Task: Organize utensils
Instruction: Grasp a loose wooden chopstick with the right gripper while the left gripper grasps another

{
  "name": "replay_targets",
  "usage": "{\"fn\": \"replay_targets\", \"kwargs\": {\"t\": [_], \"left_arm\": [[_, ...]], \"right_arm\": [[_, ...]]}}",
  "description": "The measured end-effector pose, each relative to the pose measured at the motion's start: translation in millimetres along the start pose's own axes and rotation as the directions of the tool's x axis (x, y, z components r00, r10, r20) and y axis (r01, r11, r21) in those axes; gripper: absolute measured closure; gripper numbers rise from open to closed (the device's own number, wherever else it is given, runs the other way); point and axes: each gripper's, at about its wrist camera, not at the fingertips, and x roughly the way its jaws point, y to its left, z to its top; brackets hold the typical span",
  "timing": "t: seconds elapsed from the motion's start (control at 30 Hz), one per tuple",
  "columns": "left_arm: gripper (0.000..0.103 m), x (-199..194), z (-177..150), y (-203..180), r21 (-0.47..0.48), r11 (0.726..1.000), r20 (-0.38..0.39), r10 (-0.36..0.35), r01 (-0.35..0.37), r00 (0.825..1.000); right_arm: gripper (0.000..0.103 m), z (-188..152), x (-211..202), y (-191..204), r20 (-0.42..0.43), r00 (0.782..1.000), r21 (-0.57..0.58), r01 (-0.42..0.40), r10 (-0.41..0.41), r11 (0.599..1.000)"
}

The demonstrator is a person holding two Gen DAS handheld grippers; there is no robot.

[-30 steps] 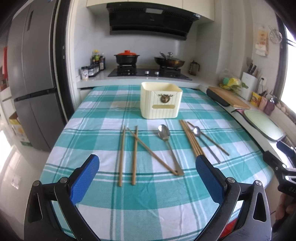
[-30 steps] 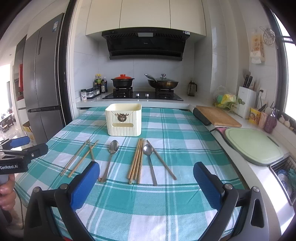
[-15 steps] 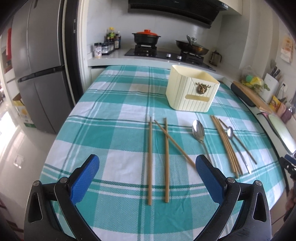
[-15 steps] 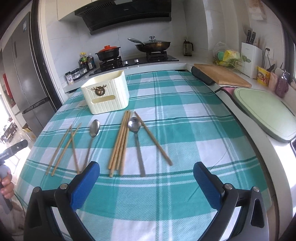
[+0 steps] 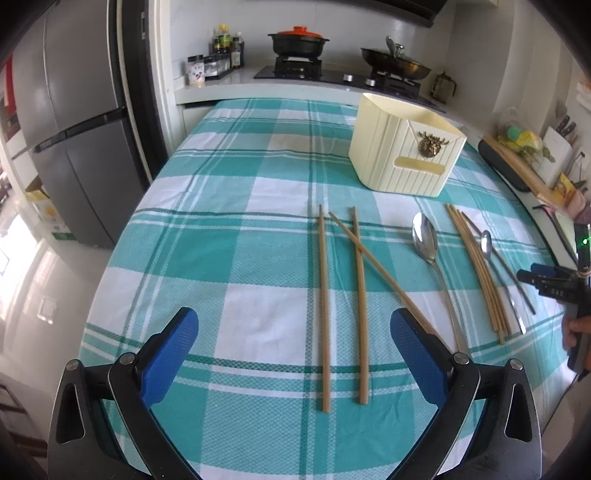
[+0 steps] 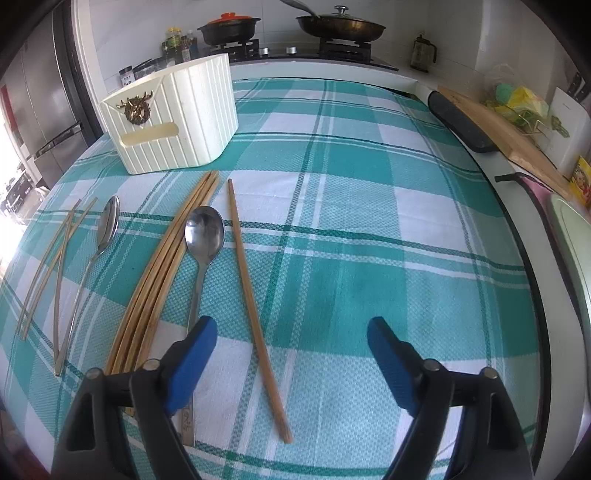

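A cream utensil holder [image 5: 406, 155] [image 6: 173, 118] stands on the teal checked tablecloth [image 5: 236, 258]. In front of it lie three loose chopsticks [image 5: 323, 306], a spoon [image 5: 428, 251], a bundle of chopsticks [image 5: 480, 273] [image 6: 162, 266], a second spoon [image 6: 203, 236] and a single chopstick [image 6: 251, 302]. My left gripper [image 5: 295, 347] is open low over the near ends of the loose chopsticks. My right gripper [image 6: 291, 350] is open with its jaws closing; the single chopstick's near part lies between them, untouched. The right gripper also shows in the left wrist view [image 5: 554, 284].
A stove with a red-lidded pot [image 5: 298, 40] and a pan [image 6: 340, 26] stands behind the table. A grey fridge [image 5: 66, 122] is at the left. A wooden cutting board [image 6: 506, 129] and a green board [image 6: 576, 243] lie on the counter at the right.
Both grippers have come down and forward toward the table, so the utensils look much bigger. The right gripper's jaws have narrowed and now straddle the single chopstick.
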Motion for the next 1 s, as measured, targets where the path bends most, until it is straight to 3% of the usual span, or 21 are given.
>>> {"fn": "replay_targets", "kwargs": {"t": [0.1, 0.17, 0.2, 0.33, 0.37, 0.57, 0.73, 0.9, 1.0], "left_arm": [[0.000, 7.1, 3.9, -0.3, 0.018, 1.000, -0.019, 0.004, -0.004, 1.000], [0.000, 12.9, 5.7, -3.5, 0.035, 0.999, -0.026, 0.012, -0.011, 1.000], [0.000, 15.6, 6.0, -5.5, 0.047, 0.999, -0.029, 0.017, -0.016, 0.999], [0.000, 29.1, 9.3, -11.4, 0.086, 0.995, -0.042, 0.047, -0.043, 0.998], [0.000, 33.3, 10.9, -10.9, 0.088, 0.995, -0.050, 0.055, -0.051, 0.997], [0.000, 57.8, 19.2, -1.4, 0.082, 0.996, -0.098, 0.053, -0.045, 0.994], [0.000, 87.7, 28.6, -12.7, 0.164, 0.984, -0.132, 0.084, -0.062, 0.988], [0.001, 116.1, 39.5, -22.2, 0.203, 0.978, -0.181, 0.082, -0.045, 0.980], [0.001, 125.5, 41.1, -29.8, 0.242, 0.969, -0.195, 0.092, -0.043, 0.976]], "right_arm": [[0.040, 4.0, 9.8, 3.0, -0.022, 0.998, -0.021, -0.060, 0.060, 0.998], [0.055, 3.3, 15.3, 9.0, -0.039, 0.996, -0.051, -0.078, 0.076, 0.996], [0.057, 2.5, 15.1, 12.3, -0.029, 0.998, -0.071, -0.058, 0.056, 0.996], [0.092, 0.5, 12.4, 13.6, -0.033, 0.999, -0.071, -0.028, 0.026, 0.997], [0.094, -1.0, 11.0, 12.9, -0.034, 0.999, -0.062, -0.015, 0.013, 0.998], [0.096, -21.6, -5.0, -0.6, -0.055, 0.997, 0.052, 0.066, -0.063, 0.996], [0.096, -46.1, -19.7, 0.7, -0.096, 0.991, 0.058, 0.101, -0.095, 0.993], [0.095, -46.3, -23.9, -6.7, -0.149, 0.988, 0.088, 0.059, -0.046, 0.994], [0.083, -38.3, -18.1, -6.1, -0.178, 0.982, 0.038, 0.068, -0.061, 0.997]]}}
